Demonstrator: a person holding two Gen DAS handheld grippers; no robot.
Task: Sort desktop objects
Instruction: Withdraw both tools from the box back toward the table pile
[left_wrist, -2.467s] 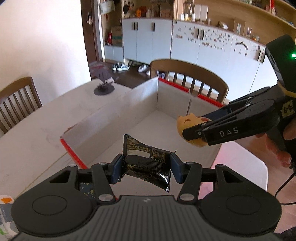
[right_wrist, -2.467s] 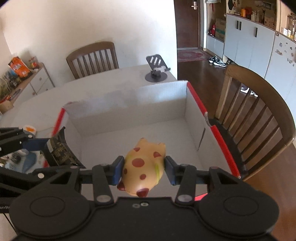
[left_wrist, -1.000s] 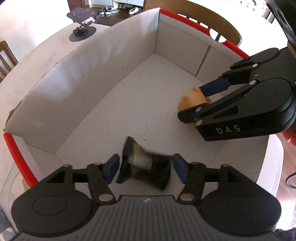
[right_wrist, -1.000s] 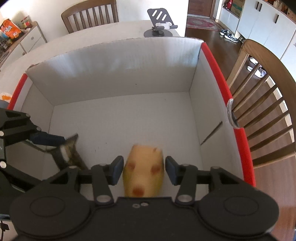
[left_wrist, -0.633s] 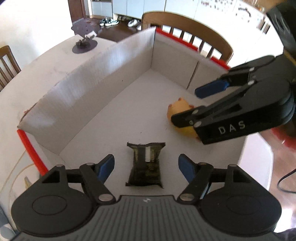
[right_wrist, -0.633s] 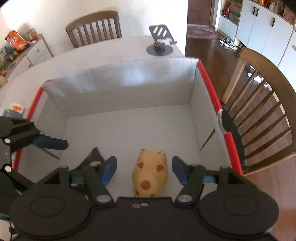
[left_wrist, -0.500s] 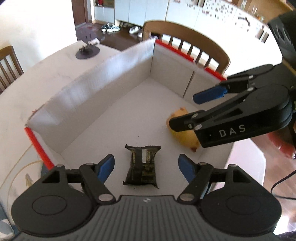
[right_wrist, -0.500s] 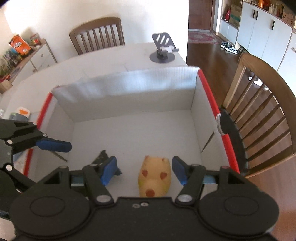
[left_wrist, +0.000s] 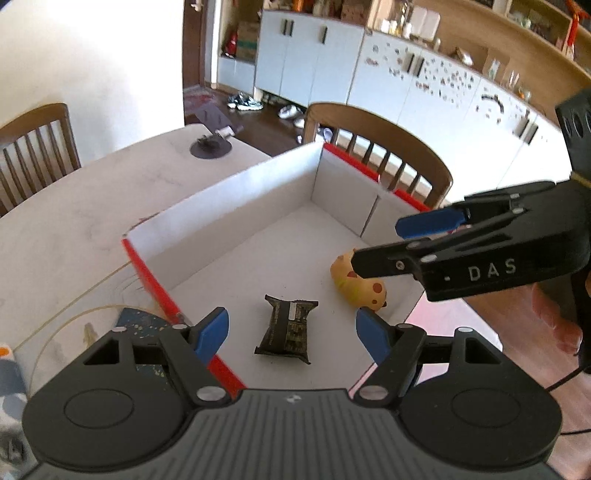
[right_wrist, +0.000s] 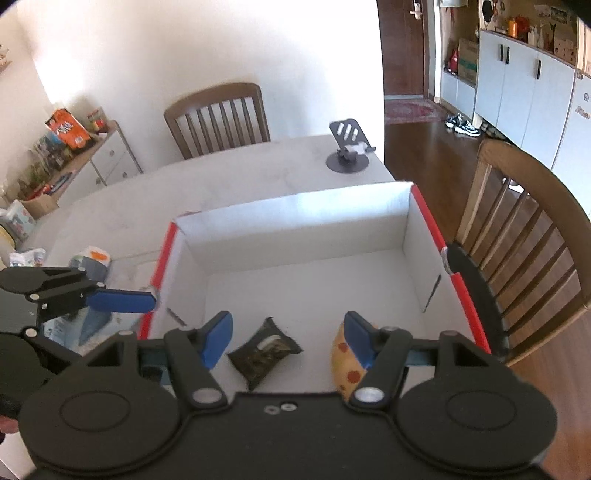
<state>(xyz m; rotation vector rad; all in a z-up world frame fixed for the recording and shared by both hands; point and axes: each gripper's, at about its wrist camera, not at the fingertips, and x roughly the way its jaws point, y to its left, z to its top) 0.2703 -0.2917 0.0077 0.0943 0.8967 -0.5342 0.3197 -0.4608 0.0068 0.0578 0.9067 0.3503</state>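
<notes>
Overhead, both grippers tilted steeply down above the near end of the white cardboard box (left_wrist: 236, 192), which sat on the tabletop (left_wrist: 81, 206). The left gripper (left_wrist: 291, 332) had just spread its jaws and held nothing, as had the right gripper (right_wrist: 286, 338). Directly below the left one, the dark snack packet (left_wrist: 288, 328) lay flat on the box floor by the near edge, its long axis running toward the far wall. Just beside it, toward the right wall, the yellow spotted pig toy (left_wrist: 356, 284) lay apart from it. Most of the floor beyond them stood bare to the far corners.
</notes>
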